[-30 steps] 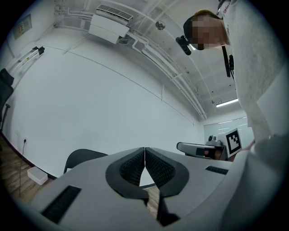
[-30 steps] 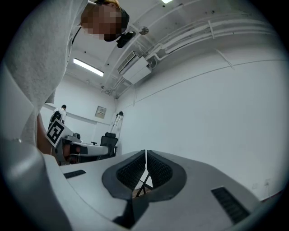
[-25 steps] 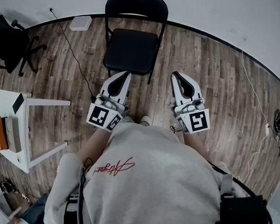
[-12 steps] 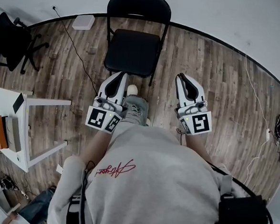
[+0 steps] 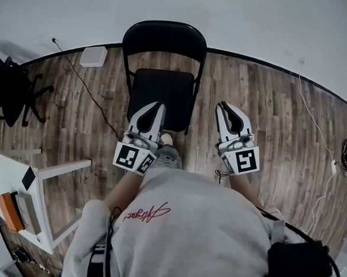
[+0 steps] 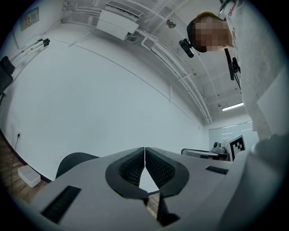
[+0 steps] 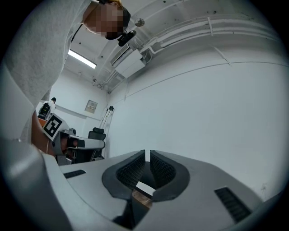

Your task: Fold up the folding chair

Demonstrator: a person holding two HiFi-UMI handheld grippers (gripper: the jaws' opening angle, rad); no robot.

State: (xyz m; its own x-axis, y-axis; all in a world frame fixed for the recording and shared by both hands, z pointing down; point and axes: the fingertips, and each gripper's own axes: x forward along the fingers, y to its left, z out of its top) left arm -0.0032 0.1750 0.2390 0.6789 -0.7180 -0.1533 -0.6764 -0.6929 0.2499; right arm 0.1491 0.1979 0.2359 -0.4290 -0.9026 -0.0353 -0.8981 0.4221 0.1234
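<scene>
Right, from the head view first: the folding chair (image 5: 161, 89) stands unfolded on the wooden floor (image 5: 270, 112), its back toward the floor's far edge where the wall meets it. My left tool (image 5: 158, 106) hangs over the near edge of the seat, and my right tool (image 5: 225, 106) is out past the seat's right side, above bare boards. Neither one touches the chair as far as I can tell. A white box (image 5: 93, 56) with its cable lies on the floor off to the chair's left, apart from it.

In the left gripper view, the left tool (image 6: 144, 155) has its jaws closed tip to tip with nothing between them. The chair's dark backrest (image 6: 74, 160) peeks up to the left of the jaws.

In the right gripper view, the right tool (image 7: 147, 158) is likewise closed but for a sliver, and empty; only wall and a strip of floor show past it, no chair.

I judge I am only approaching. To do this well I should open both tools before reaching in, take the backrest's top rail with one to steady the frame, and hook the other under the seat's front edge to swing it up. Steady pressure matters, since the legs may skid on smooth boards.
</scene>
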